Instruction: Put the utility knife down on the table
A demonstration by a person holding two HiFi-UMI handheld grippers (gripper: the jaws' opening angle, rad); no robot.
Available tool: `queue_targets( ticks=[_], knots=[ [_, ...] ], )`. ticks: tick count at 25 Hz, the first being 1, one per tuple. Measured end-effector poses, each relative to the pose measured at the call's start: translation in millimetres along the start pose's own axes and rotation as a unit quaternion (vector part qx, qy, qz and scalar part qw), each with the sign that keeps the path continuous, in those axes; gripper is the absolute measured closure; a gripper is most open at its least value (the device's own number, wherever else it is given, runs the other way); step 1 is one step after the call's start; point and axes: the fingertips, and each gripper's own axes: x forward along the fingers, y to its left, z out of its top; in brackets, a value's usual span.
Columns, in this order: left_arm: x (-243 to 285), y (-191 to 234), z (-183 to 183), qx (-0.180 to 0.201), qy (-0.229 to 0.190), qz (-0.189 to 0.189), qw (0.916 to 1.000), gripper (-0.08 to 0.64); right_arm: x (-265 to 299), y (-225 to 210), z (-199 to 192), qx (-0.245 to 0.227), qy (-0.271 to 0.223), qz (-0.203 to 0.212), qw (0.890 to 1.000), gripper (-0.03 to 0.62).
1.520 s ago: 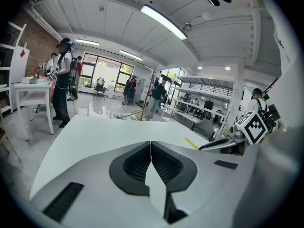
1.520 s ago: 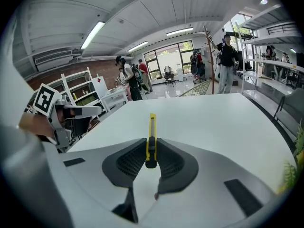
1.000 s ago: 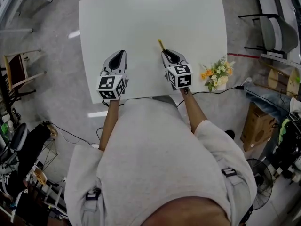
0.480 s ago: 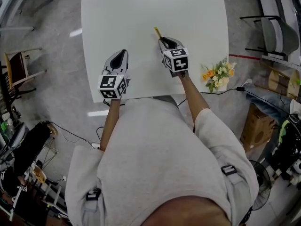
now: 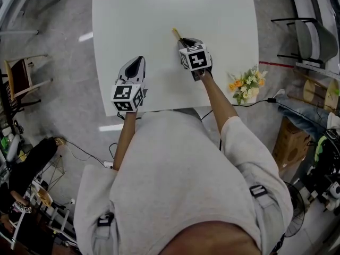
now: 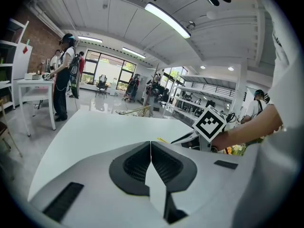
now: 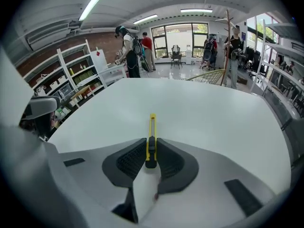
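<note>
A slim yellow utility knife with a black slider sticks forward from between the pads of my right gripper, which is shut on its rear end. From the head view, the knife pokes out over the middle of the white table, with my right gripper tilted downward behind it. My left gripper rests over the table's near left part, its jaws closed together with nothing between them; the left gripper view shows the two pads meeting.
A bunch of yellow and white flowers sits off the table's right edge beside a black cable. Chairs and clutter stand on the floor around. Several people stand far off in the room.
My right gripper has carried the knife forward and a little left over the table, tipping further downward. The left gripper has stayed put.
</note>
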Motion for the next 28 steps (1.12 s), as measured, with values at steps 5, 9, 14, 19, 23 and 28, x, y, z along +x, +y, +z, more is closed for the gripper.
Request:
queue_targets(
  ticks=[5,9,14,19,23,28],
  knots=[
    [0,2,-1,-0.001,-0.001,0.001,1.0000,0.538,9,0,-9,-0.010,0.038,-0.004,0.999,0.509],
    [0,3,0,-0.002,-0.001,0.002,1.0000,0.538,6,-1,-6,-0.010,0.044,-0.005,0.999,0.509],
    [0,2,-1,-0.003,-0.003,0.001,1.0000,0.538,9,0,-9,-0.015,0.038,0.002,0.999,0.509],
    [-2,5,2,0.001,-0.005,0.002,1.0000,0.538,8,5,-7,-0.010,0.023,0.022,0.999,0.422],
    [-3,4,5,0.003,-0.008,0.002,1.0000,0.538,-1,0,2,-0.008,-0.009,0.003,1.000,0.416],
    [-3,1,6,0.004,-0.012,-0.001,0.9999,0.538,-24,-5,5,0.004,-0.046,-0.016,0.999,0.449]
  ],
)
